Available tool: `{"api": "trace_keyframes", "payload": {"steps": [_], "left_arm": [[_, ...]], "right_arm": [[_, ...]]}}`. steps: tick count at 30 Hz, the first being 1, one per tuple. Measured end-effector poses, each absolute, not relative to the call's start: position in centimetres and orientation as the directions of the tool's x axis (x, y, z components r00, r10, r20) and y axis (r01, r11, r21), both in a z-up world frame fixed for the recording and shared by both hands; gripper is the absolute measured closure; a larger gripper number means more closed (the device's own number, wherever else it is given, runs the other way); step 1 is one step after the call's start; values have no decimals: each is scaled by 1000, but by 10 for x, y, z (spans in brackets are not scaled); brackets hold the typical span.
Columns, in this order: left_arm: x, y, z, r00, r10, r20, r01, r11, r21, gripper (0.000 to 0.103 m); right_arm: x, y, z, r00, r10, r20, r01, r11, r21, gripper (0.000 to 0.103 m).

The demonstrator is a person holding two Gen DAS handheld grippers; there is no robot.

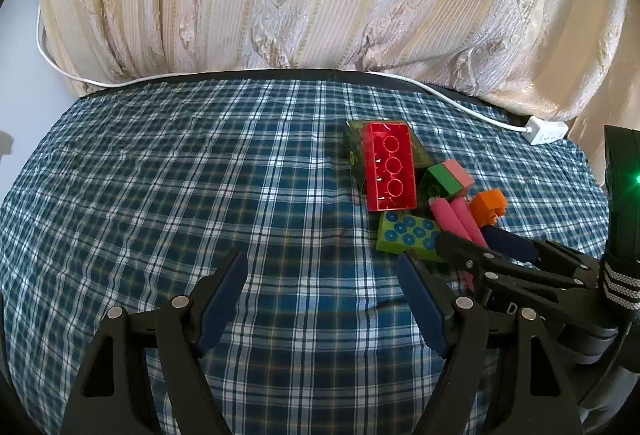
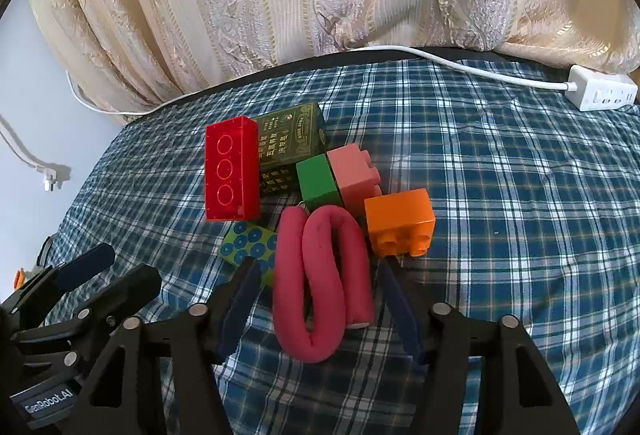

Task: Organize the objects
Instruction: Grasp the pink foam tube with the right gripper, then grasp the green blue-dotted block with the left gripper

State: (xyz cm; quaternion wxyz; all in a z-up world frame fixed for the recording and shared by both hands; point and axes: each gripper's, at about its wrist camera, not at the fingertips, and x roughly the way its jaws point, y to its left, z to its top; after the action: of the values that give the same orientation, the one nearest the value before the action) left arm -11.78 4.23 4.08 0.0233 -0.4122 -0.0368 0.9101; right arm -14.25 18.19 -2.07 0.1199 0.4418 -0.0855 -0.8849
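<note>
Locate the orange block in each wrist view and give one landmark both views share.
Left wrist: orange block sits right of centre, behind the pink foam roll.
Right wrist: orange block lies just right of centre, beside the pink foam roll.
Shared landmark: red transparent brick.

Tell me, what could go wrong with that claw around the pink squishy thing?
1. The right claw straddles the folded pink foam roller, whose bends look soft, so it may squash or slip out sideways.
2. The orange block and the green dotted block sit tight against the roller; lifting it could drag or tip them.
3. The left claw waits open close beside the right one, so the two could bump.
</note>
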Motion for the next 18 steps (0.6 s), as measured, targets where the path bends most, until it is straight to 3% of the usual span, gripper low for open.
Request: {"api": "trace_keyframes", "payload": {"steps": [3,18], "left_arm": [[-118,42,41,-659,73,-748,-13,-996,-86,25],[-118,47,35,-655,72,-752,-20,-997,-78,25]], "right_arm": [[-143,185,-21,-579,-295,-760,134,-954,268,52],[-107,209,-17,-604,-210,-769,59,-974,220,53]]}}
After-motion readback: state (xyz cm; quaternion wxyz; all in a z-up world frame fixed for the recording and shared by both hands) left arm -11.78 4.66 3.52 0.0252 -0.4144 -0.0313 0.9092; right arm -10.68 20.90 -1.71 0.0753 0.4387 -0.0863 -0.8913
